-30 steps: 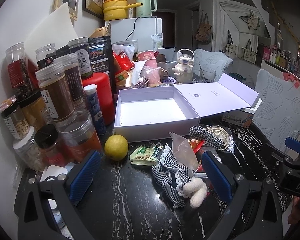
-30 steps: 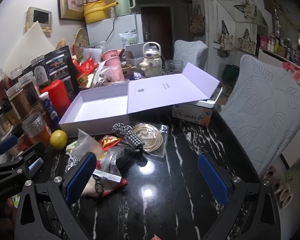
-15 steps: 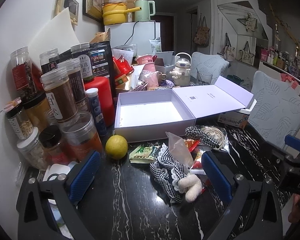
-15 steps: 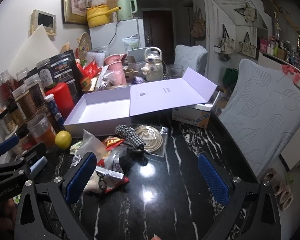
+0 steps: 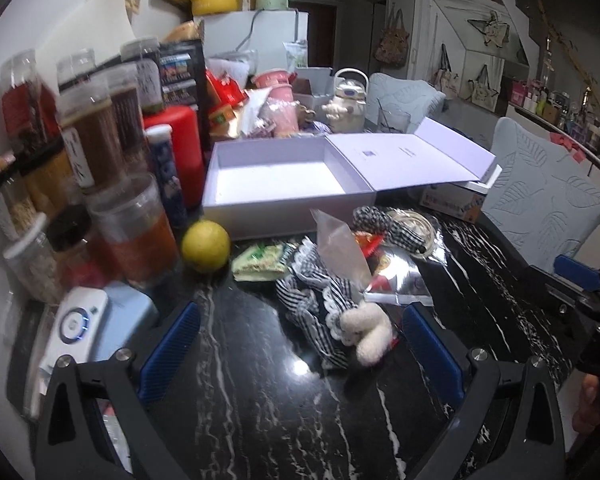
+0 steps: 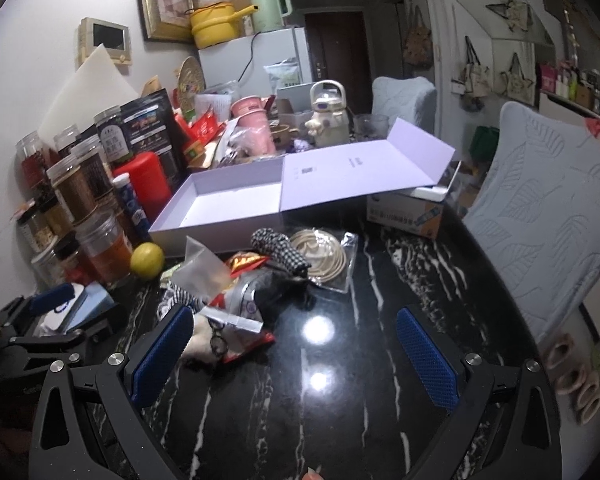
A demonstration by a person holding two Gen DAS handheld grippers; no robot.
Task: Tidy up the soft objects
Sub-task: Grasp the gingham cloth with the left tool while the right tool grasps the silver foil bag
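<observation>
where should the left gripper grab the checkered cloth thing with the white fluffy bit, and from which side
Probably the bunched gingham fabric on its near left side, coming in low from the open black table in front. That side is bare, while a clear bag and a snack packet lie over its far right. The white fluffy bit looks small and may slip. The left gripper is already open wide enough.

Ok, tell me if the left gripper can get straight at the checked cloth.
Probably yes. The left gripper is open, the checked cloth lies just ahead, and only bare table lies between; a clear bag rests on its far side.
</observation>
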